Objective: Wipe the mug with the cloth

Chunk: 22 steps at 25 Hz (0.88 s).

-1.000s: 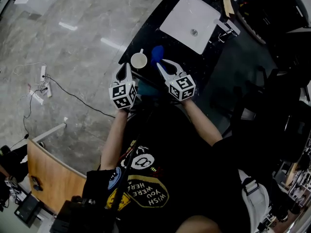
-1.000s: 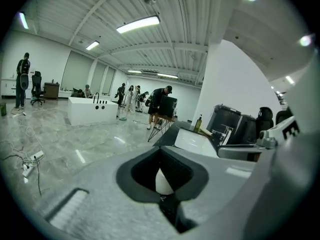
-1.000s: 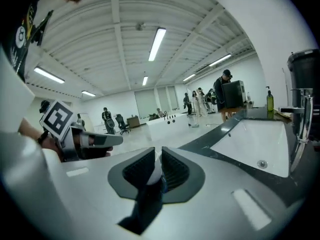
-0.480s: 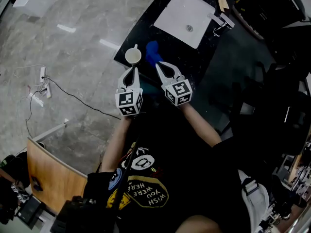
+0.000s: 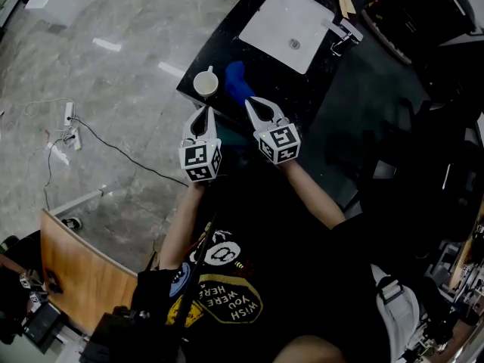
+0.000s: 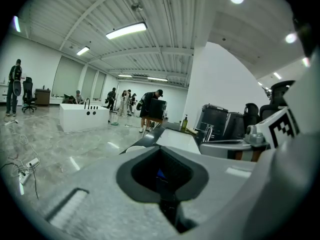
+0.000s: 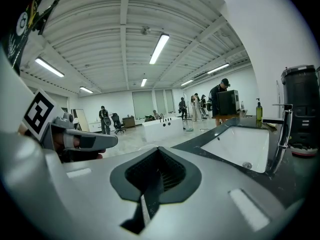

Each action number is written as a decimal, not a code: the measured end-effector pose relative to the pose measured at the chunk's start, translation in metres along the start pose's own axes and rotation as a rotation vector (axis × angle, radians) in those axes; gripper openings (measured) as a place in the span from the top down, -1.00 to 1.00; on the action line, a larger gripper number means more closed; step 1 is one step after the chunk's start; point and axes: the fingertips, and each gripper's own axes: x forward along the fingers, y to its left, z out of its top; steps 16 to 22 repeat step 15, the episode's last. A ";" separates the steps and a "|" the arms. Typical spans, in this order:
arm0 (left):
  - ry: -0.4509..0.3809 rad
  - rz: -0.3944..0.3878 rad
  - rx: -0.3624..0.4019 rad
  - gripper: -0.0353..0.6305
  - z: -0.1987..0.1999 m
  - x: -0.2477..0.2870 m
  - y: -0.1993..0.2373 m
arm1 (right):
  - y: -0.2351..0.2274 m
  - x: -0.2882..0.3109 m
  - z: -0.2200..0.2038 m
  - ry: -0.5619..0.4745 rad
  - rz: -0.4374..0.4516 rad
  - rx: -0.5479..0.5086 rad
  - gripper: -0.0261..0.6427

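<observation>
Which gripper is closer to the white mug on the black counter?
Left. The left gripper sits just short of the white mug; the right gripper is farther right, beside the blue cloth.

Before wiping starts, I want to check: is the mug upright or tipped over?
Upright. The mug stands on the counter, and the head view looks into its round open mouth.

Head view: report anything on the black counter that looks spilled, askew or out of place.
Nothing looks spilled or damaged. The white mug stands upright, but close to a corner of the counter, where a nudge might push it off. The blue cloth lies bunched up beside it rather than flat.
</observation>
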 end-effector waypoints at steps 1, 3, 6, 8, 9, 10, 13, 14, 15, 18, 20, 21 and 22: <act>0.001 0.002 -0.002 0.88 -0.001 0.000 0.000 | 0.000 -0.001 0.000 -0.001 0.002 0.000 0.92; 0.003 0.000 -0.001 0.88 -0.002 0.000 -0.002 | 0.001 -0.002 0.000 -0.001 0.005 -0.004 0.92; 0.002 -0.004 0.003 0.88 -0.002 0.000 -0.003 | 0.002 -0.002 0.001 0.001 0.005 -0.009 0.92; 0.000 -0.005 0.005 0.88 -0.001 0.000 -0.003 | 0.003 -0.002 0.002 0.001 0.005 -0.011 0.92; 0.000 -0.005 0.006 0.88 0.000 0.001 -0.003 | 0.002 -0.002 0.002 0.000 0.006 -0.012 0.92; -0.001 -0.005 0.006 0.88 0.000 0.001 -0.004 | 0.001 -0.003 0.003 -0.001 0.006 -0.013 0.92; 0.000 -0.011 0.009 0.88 0.000 0.003 -0.008 | -0.001 -0.004 0.003 -0.005 0.005 -0.013 0.92; 0.001 -0.013 0.009 0.88 0.000 0.004 -0.009 | -0.001 -0.005 0.004 -0.006 0.006 -0.013 0.92; 0.001 -0.016 0.009 0.88 0.000 0.005 -0.011 | -0.002 -0.005 0.004 -0.007 0.006 -0.013 0.92; 0.001 -0.016 0.009 0.88 0.000 0.005 -0.011 | -0.002 -0.005 0.004 -0.007 0.006 -0.013 0.92; 0.001 -0.016 0.009 0.88 0.000 0.005 -0.011 | -0.002 -0.005 0.004 -0.007 0.006 -0.013 0.92; 0.001 -0.016 0.009 0.88 0.000 0.005 -0.011 | -0.002 -0.005 0.004 -0.007 0.006 -0.013 0.92; 0.001 -0.016 0.009 0.88 0.000 0.005 -0.011 | -0.002 -0.005 0.004 -0.007 0.006 -0.013 0.92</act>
